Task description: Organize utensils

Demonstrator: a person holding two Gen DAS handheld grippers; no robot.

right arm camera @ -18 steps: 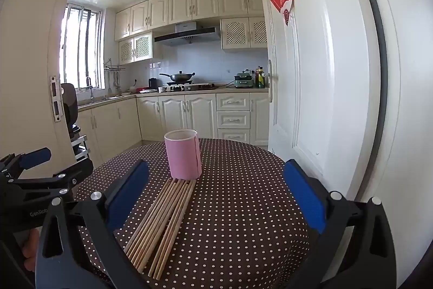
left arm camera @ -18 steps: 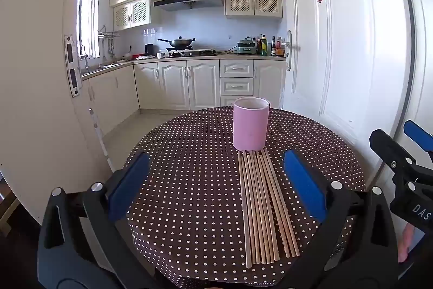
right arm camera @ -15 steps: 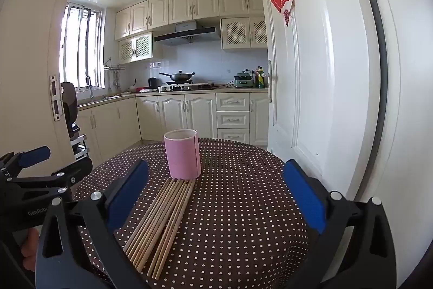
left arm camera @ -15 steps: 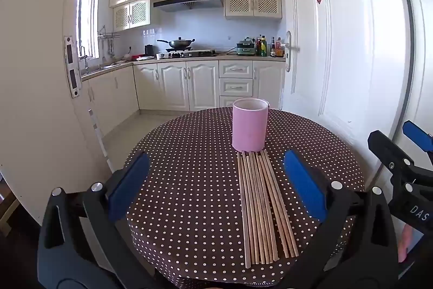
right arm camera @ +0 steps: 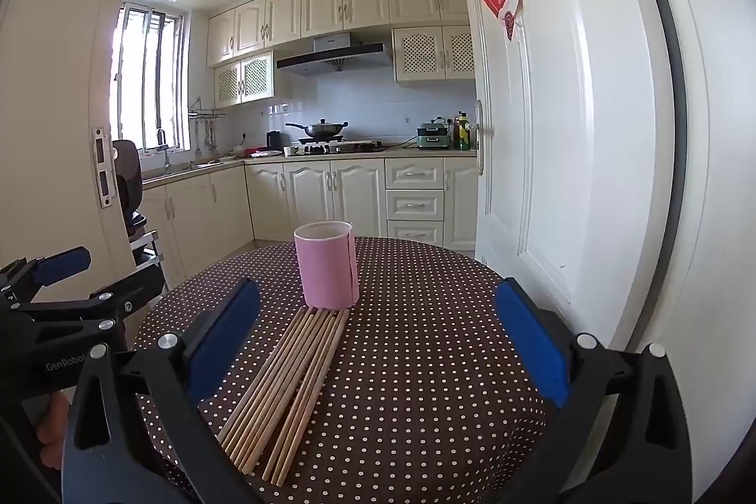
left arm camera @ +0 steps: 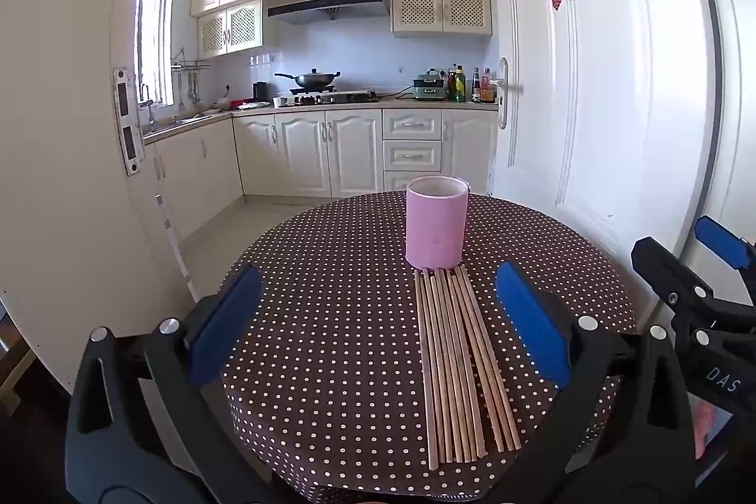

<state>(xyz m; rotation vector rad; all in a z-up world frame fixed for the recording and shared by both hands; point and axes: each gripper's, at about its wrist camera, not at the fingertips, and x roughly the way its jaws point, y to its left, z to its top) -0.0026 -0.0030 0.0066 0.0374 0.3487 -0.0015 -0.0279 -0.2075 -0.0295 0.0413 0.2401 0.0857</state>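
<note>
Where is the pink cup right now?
The pink cup stands upright on the dotted table, at the far tips of the chopsticks.

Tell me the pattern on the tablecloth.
The tablecloth is dark brown with small white polka dots, clearest in the left wrist view.

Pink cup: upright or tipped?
Upright. The pink cup stands on its base on the dotted table, open rim up, chopsticks flat before it.

One pink cup (left arm camera: 437, 228) stands far on the one round dotted table (left arm camera: 330, 315). About ten wooden chopsticks (left arm camera: 460, 362) lie side by side near it; the exact count is hard to tell. Two grippers, left (left arm camera: 378, 322) and right (right arm camera: 375, 338).
</note>
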